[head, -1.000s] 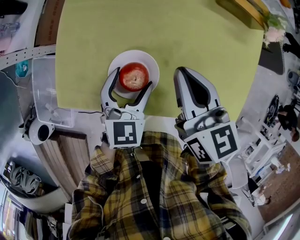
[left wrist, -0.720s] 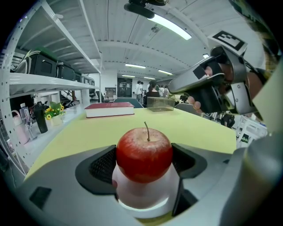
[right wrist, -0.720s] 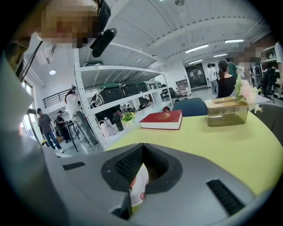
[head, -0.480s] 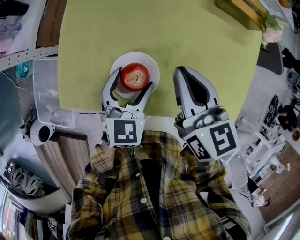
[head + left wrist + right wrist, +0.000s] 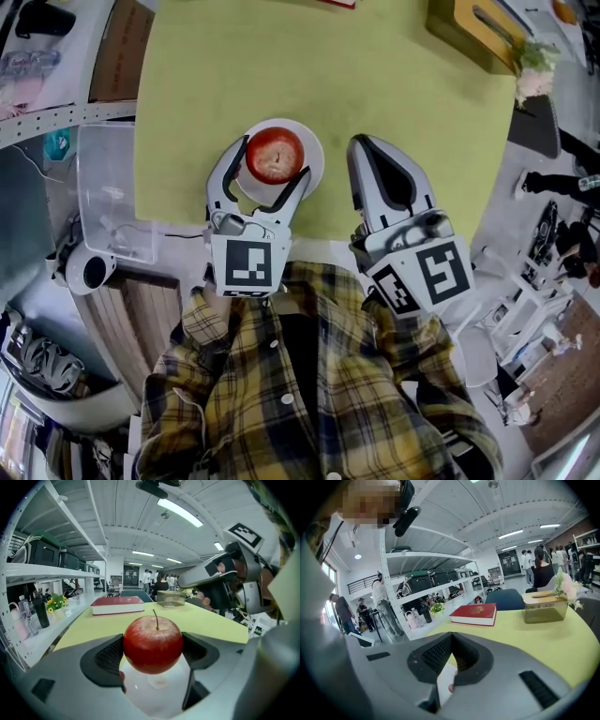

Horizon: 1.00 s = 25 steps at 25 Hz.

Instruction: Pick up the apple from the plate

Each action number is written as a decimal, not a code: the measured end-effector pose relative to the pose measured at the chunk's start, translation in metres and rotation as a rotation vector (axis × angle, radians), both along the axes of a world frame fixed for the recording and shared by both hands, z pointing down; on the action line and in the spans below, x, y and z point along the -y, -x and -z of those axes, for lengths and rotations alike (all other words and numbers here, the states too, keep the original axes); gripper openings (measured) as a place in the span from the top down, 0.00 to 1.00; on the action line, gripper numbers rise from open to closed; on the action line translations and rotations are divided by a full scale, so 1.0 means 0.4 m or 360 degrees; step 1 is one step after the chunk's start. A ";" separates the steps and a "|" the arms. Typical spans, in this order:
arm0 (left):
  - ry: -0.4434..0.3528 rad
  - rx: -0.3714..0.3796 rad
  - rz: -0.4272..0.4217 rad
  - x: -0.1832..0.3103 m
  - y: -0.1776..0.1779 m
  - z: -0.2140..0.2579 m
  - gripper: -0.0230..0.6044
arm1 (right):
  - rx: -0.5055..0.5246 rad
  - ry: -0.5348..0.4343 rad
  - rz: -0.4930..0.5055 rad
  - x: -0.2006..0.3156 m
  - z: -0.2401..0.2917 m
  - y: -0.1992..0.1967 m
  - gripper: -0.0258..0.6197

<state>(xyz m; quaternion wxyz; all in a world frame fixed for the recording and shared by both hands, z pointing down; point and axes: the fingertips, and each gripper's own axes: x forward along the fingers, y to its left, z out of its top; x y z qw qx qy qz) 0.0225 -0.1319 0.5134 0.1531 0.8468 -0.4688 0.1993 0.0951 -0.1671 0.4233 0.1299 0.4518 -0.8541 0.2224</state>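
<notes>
A red apple [image 5: 275, 155] with a stem sits between the two jaws of my left gripper [image 5: 266, 163], which is shut on it. In the left gripper view both dark pads touch the sides of the apple [image 5: 153, 644], which hangs just above the white plate [image 5: 159, 693]. The plate [image 5: 313, 165] rests near the front edge of the yellow-green table top [image 5: 375, 75]. My right gripper [image 5: 361, 142] is to the right of the plate, above the table, shut with nothing in it; its jaws [image 5: 452, 641] meet at the tips.
A red book [image 5: 118, 605] lies at the table's far end, next to a clear box with a wooden lid [image 5: 544, 606] and pale flowers [image 5: 530, 61]. A transparent container [image 5: 108, 192] stands left of the table. Shelving runs along the left side. People stand in the background.
The apple, held in my left gripper, now sits a little farther over the plate than before, and the head view has shifted slightly. The right gripper has kept its place.
</notes>
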 end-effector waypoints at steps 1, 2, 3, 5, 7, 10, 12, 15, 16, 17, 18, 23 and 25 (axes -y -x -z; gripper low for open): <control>-0.0010 -0.0004 -0.0001 0.006 -0.002 0.015 0.33 | 0.0004 -0.0009 0.0001 0.003 0.011 -0.001 0.96; -0.0021 -0.0008 -0.0005 0.013 -0.003 0.030 0.33 | 0.0010 -0.0019 0.0001 0.006 0.023 -0.001 0.96; -0.0030 -0.0010 -0.0011 0.021 -0.005 0.046 0.33 | 0.0018 -0.0028 -0.0001 0.009 0.036 -0.001 0.96; -0.0049 -0.0017 -0.0027 0.037 -0.007 0.077 0.33 | 0.0030 -0.0049 -0.0009 0.017 0.063 -0.001 0.96; -0.0070 -0.0034 -0.0038 0.055 -0.007 0.109 0.33 | 0.0037 -0.0079 -0.0017 0.027 0.088 -0.002 0.96; -0.0087 -0.0051 -0.0053 0.074 -0.007 0.159 0.33 | 0.0045 -0.0109 -0.0027 0.034 0.128 -0.009 0.96; -0.0088 -0.0054 -0.0075 0.084 -0.010 0.188 0.33 | 0.0048 -0.0126 -0.0036 0.039 0.153 -0.016 0.96; -0.0085 -0.0063 -0.0128 0.097 -0.019 0.227 0.33 | 0.0039 -0.0165 -0.0054 0.048 0.188 -0.033 0.96; -0.0086 -0.0066 -0.0147 0.099 -0.023 0.240 0.33 | 0.0032 -0.0177 -0.0058 0.049 0.199 -0.039 0.96; -0.0087 -0.0071 -0.0165 0.100 -0.027 0.254 0.33 | 0.0025 -0.0188 -0.0061 0.048 0.209 -0.045 0.96; -0.0087 -0.0078 -0.0180 0.101 -0.030 0.269 0.33 | 0.0017 -0.0197 -0.0062 0.048 0.220 -0.051 0.96; -0.0110 -0.0097 -0.0238 0.103 -0.041 0.340 0.33 | -0.0007 -0.0235 -0.0071 0.042 0.265 -0.072 0.96; -0.0123 -0.0109 -0.0259 0.105 -0.044 0.369 0.33 | -0.0007 -0.0245 -0.0071 0.040 0.281 -0.075 0.96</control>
